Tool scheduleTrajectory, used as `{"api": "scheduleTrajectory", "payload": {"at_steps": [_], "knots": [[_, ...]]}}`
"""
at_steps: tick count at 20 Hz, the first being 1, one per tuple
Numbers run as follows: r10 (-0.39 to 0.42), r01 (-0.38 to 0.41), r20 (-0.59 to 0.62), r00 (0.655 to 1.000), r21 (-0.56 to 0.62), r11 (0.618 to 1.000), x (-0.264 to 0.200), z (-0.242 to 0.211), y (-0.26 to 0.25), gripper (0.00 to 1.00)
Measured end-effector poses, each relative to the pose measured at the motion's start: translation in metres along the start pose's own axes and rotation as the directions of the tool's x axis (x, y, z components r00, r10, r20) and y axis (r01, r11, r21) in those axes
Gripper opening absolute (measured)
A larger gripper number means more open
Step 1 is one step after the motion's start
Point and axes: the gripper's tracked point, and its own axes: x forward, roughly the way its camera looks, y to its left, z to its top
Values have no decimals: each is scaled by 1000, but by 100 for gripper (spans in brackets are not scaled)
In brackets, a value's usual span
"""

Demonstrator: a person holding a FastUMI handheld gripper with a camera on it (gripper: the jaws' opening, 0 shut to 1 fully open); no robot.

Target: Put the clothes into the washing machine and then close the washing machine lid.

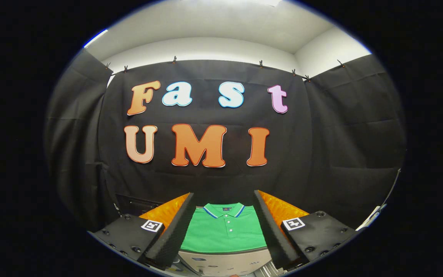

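The gripper (224, 221) is sitting low in the near part of the scene, pointing forward toward the booth's black cloth wall (337, 146). Its two fingers (175, 231) are standing wide apart, one on the left and one on the right, and they are pressing on nothing. Each finger is showing a ridged inner face. Behind each finger a dark mounting block is carrying a small square black-and-white marker (152, 225), one on the left block and one on the right.

A green polo shirt (225, 231) is lying flat between the fingers and just ahead of them, apart from both. It is neatly laid out with its collar on the far side. The collar is edged with thin white and blue stripes, and a short row of white buttons is running down the front from the collar toward the viewer.

The shirt is resting on top of a pale, light-coloured surface (225, 261), whose near edge is showing below the shirt, between the finger bases. What that surface belongs to cannot be told from here.

Beyond the shirt, the black cloth wall is hanging from small clips along its top edge. Above it a white wall and ceiling (221, 30) are showing.
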Motion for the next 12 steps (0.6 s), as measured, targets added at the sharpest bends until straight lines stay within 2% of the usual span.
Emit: {"api": "scheduleTrajectory", "payload": {"at_steps": [12], "knots": [[14,-15,-20,1000,-5,1000,19,-11,-2,98]]}}
